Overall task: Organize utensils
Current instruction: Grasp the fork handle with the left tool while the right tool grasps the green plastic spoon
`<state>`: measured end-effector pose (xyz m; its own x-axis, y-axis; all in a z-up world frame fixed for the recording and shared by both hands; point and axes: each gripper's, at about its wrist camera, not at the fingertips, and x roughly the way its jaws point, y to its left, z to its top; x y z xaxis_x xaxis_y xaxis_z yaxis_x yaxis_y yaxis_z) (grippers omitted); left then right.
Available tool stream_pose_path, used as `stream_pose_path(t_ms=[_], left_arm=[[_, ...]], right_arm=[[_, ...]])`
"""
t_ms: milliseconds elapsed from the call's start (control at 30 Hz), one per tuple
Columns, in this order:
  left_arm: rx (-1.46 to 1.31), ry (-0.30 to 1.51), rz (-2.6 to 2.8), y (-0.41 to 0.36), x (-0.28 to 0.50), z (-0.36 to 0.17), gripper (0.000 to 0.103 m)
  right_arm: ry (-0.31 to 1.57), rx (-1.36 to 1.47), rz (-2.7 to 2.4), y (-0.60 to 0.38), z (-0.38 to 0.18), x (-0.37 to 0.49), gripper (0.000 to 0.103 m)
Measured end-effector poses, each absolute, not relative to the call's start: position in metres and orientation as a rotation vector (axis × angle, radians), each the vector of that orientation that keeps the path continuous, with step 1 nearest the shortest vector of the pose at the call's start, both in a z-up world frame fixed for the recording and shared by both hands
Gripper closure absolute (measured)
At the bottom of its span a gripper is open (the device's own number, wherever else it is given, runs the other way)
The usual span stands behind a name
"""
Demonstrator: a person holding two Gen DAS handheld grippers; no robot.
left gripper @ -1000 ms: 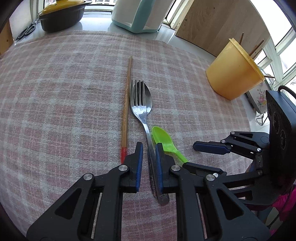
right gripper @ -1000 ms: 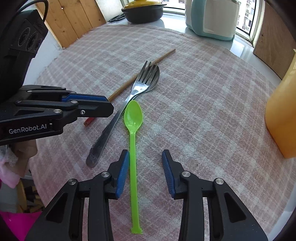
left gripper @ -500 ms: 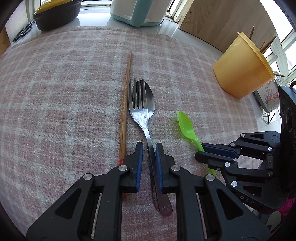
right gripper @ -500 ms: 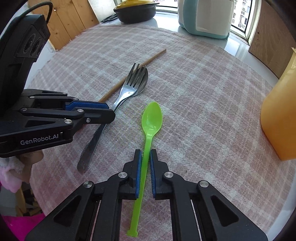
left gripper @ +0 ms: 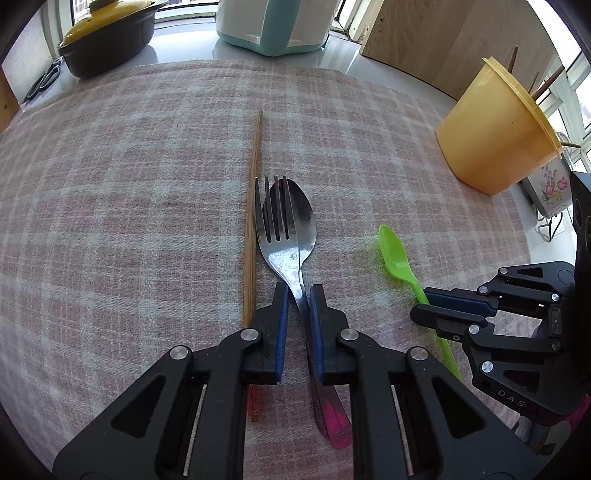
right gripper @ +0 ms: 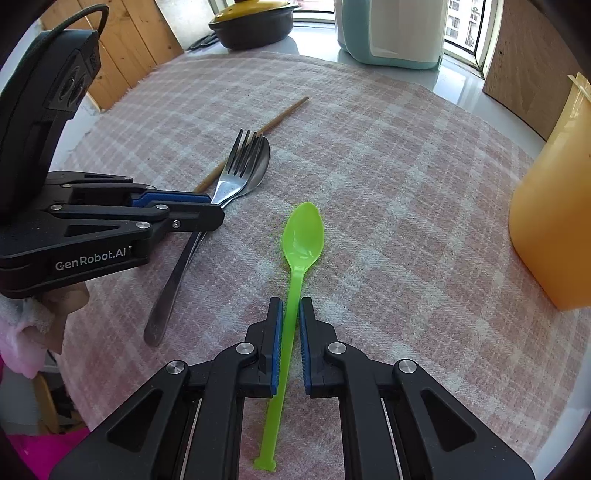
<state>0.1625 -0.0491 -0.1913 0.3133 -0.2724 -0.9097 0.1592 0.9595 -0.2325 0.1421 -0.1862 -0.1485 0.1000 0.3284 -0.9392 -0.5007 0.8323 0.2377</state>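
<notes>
Fork point(left gripper: 275, 225) and spoon point(left gripper: 303, 218): glossy metal. Green spoon point(right gripper: 301, 240): shiny plastic. Chopstick point(left gripper: 253, 206): wood. Tablecloth point(left gripper: 129, 206): rough woven cloth.

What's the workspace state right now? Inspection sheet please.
Surface: pink plaid cloth over a pale countertop.
Job's things: fork stacked on metal spoon; wooden chopstick alongside them on the left; green spoon lying apart; yellow container holding sticks.
Clutter: black pot with yellow lid, teal-white appliance, scissors at the far edge.
Grippers: left hand-held gripper closed on the fork and metal spoon handles; right hand-held gripper closed on the green spoon handle.
Cables: one black cable on the left unit.
Surroundings: windows, wooden panels.
</notes>
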Motion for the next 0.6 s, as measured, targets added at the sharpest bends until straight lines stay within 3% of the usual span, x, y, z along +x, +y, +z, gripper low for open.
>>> stream_pose_path(t_ms=[600], left_arm=[[-0.239, 1.261, -0.281, -0.019, 0.151, -0.19, 0.099]], right_arm=[[1.346, -0.15, 0.621, -0.188, -0.15, 0.146, 0.096]])
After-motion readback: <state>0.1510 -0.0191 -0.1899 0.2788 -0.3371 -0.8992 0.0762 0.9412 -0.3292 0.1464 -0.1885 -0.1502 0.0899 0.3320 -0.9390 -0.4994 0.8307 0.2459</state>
